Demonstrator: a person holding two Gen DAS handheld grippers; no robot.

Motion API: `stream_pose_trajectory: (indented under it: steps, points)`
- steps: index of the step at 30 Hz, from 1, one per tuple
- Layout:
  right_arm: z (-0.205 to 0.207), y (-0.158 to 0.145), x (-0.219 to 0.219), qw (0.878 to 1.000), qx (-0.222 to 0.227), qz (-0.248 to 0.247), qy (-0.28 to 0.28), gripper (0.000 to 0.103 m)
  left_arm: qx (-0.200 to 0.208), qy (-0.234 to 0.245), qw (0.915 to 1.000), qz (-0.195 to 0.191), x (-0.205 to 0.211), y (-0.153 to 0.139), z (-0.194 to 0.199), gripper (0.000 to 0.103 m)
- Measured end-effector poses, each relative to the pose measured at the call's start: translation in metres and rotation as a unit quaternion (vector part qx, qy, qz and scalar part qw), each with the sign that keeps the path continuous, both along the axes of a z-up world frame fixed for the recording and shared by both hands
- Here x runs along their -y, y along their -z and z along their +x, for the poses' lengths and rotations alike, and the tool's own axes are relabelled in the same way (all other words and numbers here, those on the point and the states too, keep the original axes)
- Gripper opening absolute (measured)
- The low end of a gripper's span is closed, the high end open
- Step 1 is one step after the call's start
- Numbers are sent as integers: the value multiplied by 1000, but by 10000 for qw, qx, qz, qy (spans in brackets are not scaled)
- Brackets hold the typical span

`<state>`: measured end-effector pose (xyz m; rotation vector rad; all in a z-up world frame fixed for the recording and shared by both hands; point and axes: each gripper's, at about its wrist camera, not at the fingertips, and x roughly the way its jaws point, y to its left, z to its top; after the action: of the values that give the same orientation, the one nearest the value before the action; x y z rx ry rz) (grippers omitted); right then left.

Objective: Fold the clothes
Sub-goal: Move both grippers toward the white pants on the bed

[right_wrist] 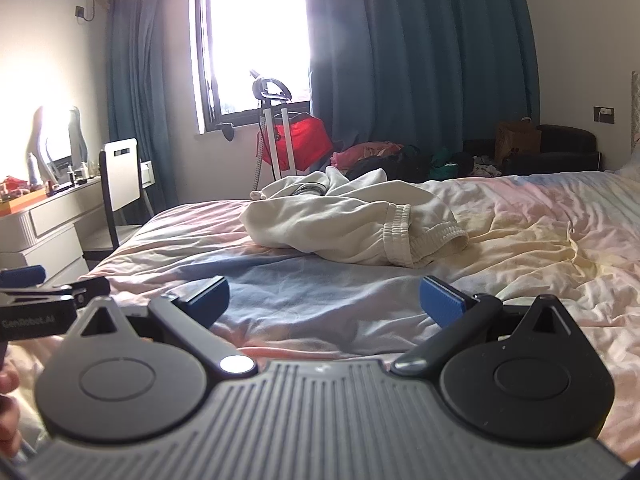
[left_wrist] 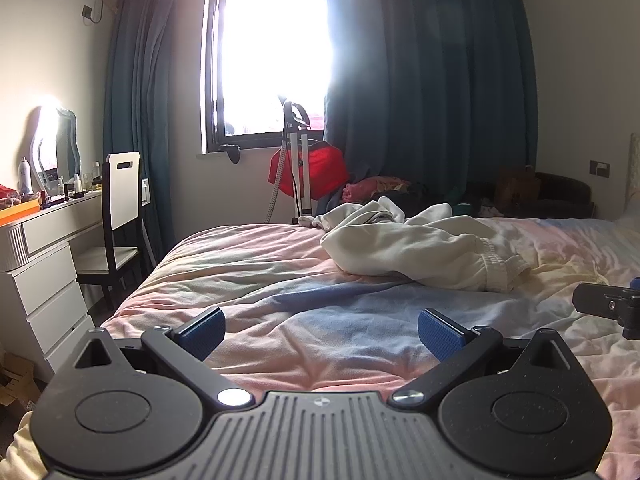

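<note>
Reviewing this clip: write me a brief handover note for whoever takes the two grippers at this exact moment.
Left gripper: open, empty, above the bedsheet.
Right gripper: open, empty, beside the left.
Cream garment: crumpled in a heap mid-bed ahead of both grippers, ribbed elastic opening facing the right side; nothing touches it.
Done: nothing folded yet.
Left: probably grasp it, spread it flat, then fold.

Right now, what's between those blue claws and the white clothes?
Only bare, rumpled bedsheet separates both open grippers from the white clothes; both views show it.
</note>
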<state>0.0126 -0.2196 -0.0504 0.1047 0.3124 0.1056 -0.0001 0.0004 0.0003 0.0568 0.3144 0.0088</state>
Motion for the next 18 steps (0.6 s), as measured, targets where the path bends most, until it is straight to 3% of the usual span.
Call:
stream_pose_trajectory:
  steps: [5, 18]
  points:
    - [-4, 3, -1, 9998, 172, -40, 6, 103, -14, 14, 10000, -35, -2, -2, -1, 103]
    - [-2, -1, 3, 9999, 50, 55, 108, 103, -61, 36, 10000, -44, 0, -3, 0, 103]
